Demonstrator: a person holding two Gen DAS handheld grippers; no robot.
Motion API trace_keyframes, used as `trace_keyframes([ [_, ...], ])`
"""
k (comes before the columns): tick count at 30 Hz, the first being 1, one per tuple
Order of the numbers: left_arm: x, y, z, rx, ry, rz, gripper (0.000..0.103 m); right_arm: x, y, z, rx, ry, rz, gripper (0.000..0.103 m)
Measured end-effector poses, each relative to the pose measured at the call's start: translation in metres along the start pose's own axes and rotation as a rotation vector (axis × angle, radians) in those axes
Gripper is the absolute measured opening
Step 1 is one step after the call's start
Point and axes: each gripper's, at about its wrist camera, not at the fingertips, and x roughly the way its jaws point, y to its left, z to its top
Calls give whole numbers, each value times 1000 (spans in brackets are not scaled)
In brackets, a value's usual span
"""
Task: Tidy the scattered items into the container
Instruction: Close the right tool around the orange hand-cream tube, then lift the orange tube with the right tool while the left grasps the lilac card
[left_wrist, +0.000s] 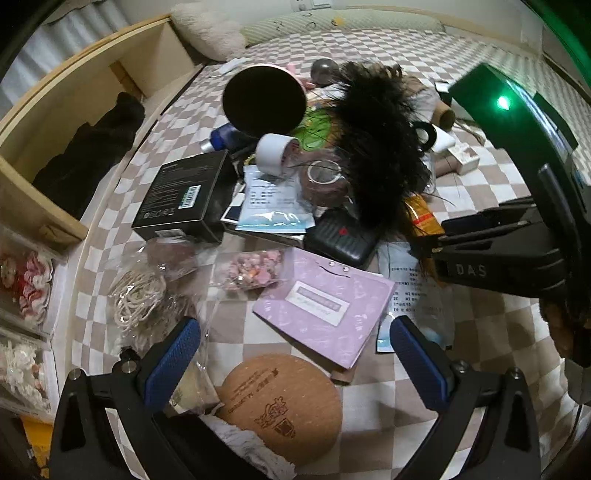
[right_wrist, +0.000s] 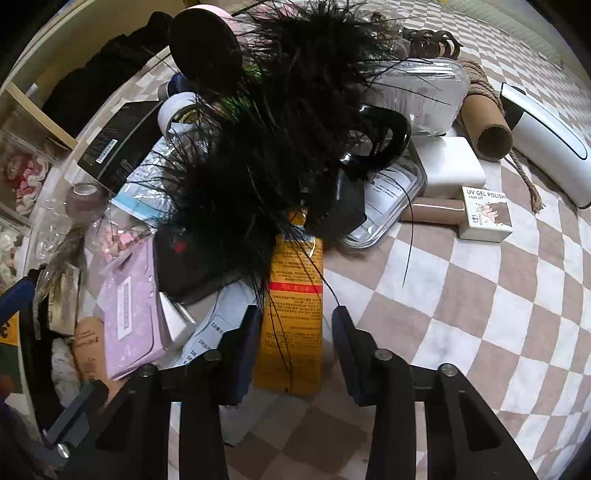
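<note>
A heap of loose items lies on a checked bed cover (right_wrist: 461, 295). An orange tube (right_wrist: 295, 295) lies lengthwise between the fingers of my right gripper (right_wrist: 295, 314). The left pad is at the tube's edge, and a thin strip of cover shows by the right pad, so the jaws are open. Black feathers (right_wrist: 266, 129) trail over the tube. My left gripper (left_wrist: 295, 328) hangs open above a round cork piece (left_wrist: 280, 402) and a lilac pouch (left_wrist: 325, 302), holding nothing. The right gripper (left_wrist: 424, 240) also shows at the right of the left wrist view. I cannot tell which item is the container.
A black box (left_wrist: 184, 195), a black case (left_wrist: 343, 236), tape rolls (left_wrist: 273, 151), bagged beads (left_wrist: 251, 269) and cord (left_wrist: 136, 295) crowd the heap. A cardboard tube (right_wrist: 487, 129), a white polish box (right_wrist: 487, 214) and a clear tray (right_wrist: 391, 210) lie right. A wooden frame (left_wrist: 48, 206) borders the left.
</note>
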Motion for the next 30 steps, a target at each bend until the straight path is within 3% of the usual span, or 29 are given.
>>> trace_keyframes([
  [4,4,-11,4,30,16,0,87,-7,-1,-3,-2,10,-11,33],
  [15,17,-48,12,136,76,22,86,-18,-14,-12,6,43,-67,33],
  [17,22,-49,14,138,103,21,68,-18,-18,-14,18,51,-80,33],
  [19,28,-49,15,136,131,22,61,-18,-27,-14,42,60,-90,33],
  [22,34,-46,14,136,153,40,59,-19,-39,-14,80,62,-96,33],
  [24,34,-41,15,119,156,33,51,-20,-47,-13,101,61,-98,33],
  [30,27,-22,18,49,130,6,50,-18,-57,-12,150,68,-75,33],
])
